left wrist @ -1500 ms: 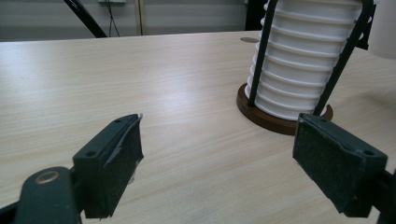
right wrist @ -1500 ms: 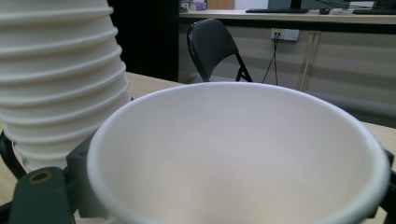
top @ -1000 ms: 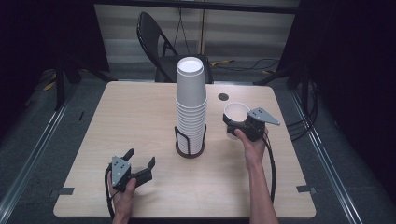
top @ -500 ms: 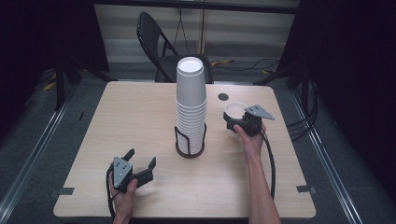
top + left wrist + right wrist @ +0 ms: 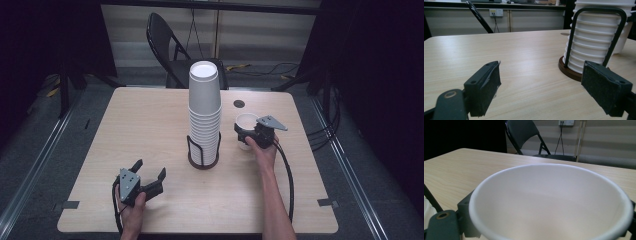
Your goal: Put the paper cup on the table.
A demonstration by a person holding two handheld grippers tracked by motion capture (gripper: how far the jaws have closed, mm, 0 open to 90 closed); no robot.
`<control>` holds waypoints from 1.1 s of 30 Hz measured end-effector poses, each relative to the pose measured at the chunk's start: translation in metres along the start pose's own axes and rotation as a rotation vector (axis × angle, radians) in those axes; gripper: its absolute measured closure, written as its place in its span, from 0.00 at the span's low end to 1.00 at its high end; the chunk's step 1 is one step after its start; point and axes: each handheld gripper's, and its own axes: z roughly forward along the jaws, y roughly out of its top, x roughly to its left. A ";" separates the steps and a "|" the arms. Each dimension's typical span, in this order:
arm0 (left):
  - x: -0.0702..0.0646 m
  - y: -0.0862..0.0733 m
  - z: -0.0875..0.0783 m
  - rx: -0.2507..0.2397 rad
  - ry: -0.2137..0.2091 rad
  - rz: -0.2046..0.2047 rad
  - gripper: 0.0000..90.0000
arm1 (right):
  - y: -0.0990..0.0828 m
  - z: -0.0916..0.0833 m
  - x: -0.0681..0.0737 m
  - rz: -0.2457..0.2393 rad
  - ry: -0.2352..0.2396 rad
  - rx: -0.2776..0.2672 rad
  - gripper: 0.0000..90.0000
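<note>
I see no legible writing on any item. My right gripper (image 5: 246, 136) clamps a white cup (image 5: 246, 121), upright, right of the stack (image 5: 204, 112) in its rack (image 5: 203, 152). Left gripper (image 5: 149, 176) gapes wide near the front-left table (image 5: 140, 120) edge.

A tall stack of cups (image 5: 204, 115) in a wire holder (image 5: 203, 150) stands in the middle of the table (image 5: 150, 120) and blocks the way across. The left half of the frame is bare wood, with lots of room. At right, a single cup (image 5: 246, 125) sits just beside the stack, leaving a small gap between.
</note>
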 end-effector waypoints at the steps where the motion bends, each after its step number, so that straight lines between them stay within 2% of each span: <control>1: 0.000 0.000 0.000 -0.002 -0.001 -0.006 0.17 | 0.000 0.000 0.000 -0.002 0.000 0.000 0.13; 14: 0.000 0.000 0.000 -0.004 -0.002 -0.003 0.18 | -0.007 -0.011 0.004 -0.017 -0.007 0.036 0.13; 17: 0.000 0.000 -0.001 -0.005 0.000 0.000 0.18 | -0.007 -0.011 0.004 -0.003 -0.007 0.040 0.12; 19: 0.001 0.000 0.000 -0.004 -0.002 -0.003 0.18 | -0.008 -0.010 0.004 -0.011 -0.009 0.067 0.13; 24: -0.001 0.000 0.000 -0.004 0.000 0.003 0.18 | -0.015 -0.006 0.003 0.007 0.005 0.145 0.15; 33: -0.001 0.000 0.000 -0.006 0.004 0.005 0.18 | -0.018 -0.011 0.001 0.027 -0.003 0.163 0.15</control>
